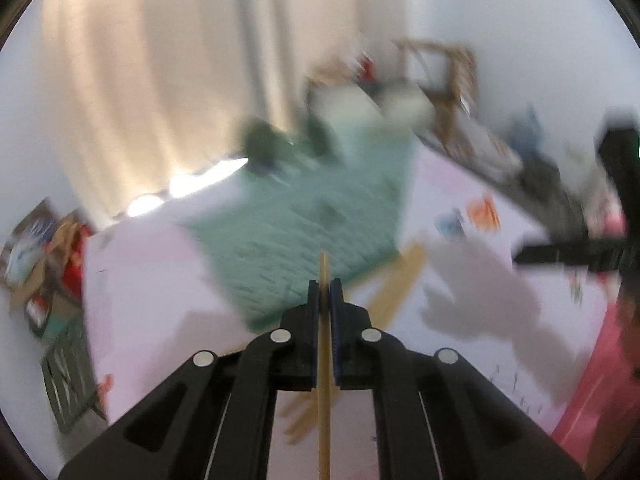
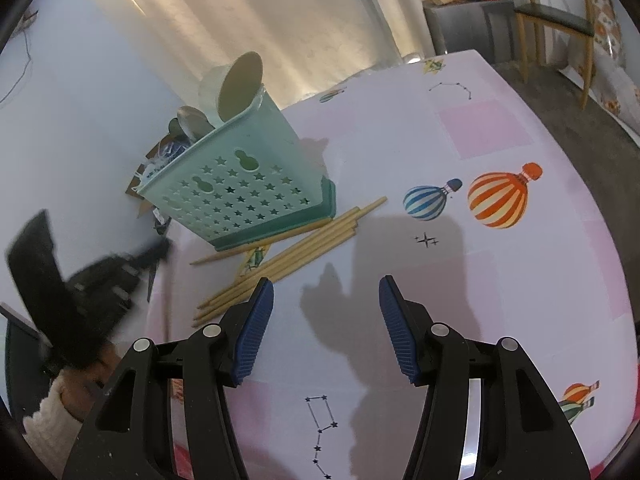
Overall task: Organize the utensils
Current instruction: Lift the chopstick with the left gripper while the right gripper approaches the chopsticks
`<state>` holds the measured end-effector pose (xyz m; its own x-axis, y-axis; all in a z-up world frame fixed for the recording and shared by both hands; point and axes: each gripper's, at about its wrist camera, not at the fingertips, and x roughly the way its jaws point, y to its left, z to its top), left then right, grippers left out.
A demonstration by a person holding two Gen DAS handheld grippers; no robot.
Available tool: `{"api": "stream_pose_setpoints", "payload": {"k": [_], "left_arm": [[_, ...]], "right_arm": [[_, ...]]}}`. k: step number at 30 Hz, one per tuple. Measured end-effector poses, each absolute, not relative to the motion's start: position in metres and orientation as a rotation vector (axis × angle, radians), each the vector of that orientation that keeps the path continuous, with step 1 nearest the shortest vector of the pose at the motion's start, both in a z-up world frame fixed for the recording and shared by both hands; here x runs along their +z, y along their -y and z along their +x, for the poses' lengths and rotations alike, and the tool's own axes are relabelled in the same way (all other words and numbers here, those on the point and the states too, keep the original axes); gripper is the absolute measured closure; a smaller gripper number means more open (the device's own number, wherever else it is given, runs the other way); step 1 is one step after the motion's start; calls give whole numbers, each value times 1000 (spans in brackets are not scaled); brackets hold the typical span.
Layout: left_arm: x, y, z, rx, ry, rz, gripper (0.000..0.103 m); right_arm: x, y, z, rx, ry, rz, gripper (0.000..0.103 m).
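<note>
- The left gripper (image 1: pixel 325 292) is closed tight on one thin wooden chopstick (image 1: pixel 324 400). The stick runs straight between the two pads and pokes out a little past the tips.
- The right gripper (image 2: pixel 326 292) is open and holds nothing. It hangs over the table (image 2: pixel 480 128).
- More chopsticks (image 2: pixel 296 248) lie in a loose bunch on the table, right next to the green basket (image 2: pixel 240 184). One of them touches the basket's foot.
- The basket has star holes and already holds spoons (image 2: pixel 192 120) and a cup (image 2: pixel 236 84).
- A chopstick looks light, hard and smooth, so it can slip or swing in the pads.
- It is best to pinch it near the middle, so it does not tip.
- The sticks lie close together, so grabbing just one is probably tricky.
</note>
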<state>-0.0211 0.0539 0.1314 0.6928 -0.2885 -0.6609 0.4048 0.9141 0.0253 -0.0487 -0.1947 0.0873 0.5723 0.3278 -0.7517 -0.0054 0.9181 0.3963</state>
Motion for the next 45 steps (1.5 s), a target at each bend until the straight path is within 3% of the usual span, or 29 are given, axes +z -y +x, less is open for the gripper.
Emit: {"api": "stream_pose_setpoints", "payload": {"k": [8,19,23,25,27,29,31,45], "left_arm": [[168,-128,-24,-276,-660,-74,98],[192,-172,-41,-227,-554,-194,98],[191,-180,-44,-224,-558,-207,98],[189,-185,-42,-221,-569,-226,98],[187,-190,-39,-221,-578,-247,98],[184,-198,-36,-221,-589,-279,98],[181,-204,-34,-221,-603,-308,98],[176,-214,-31,-217,-642,-332,98]], "right_arm": [[86,171,-37,257,-969,333,49],[61,17,-15,641,-1004,-415,49],[51,-11,-12,739,-981,-536,50],[48,-24,-14,800,-944,-606,54],[42,-34,-15,860,-951,-654,64],[34,-45,-14,927,-982,-702,87],[27,-52,-14,964,-1000,-755,95],[29,-58,-4,1058,-1040,-828,94]]}}
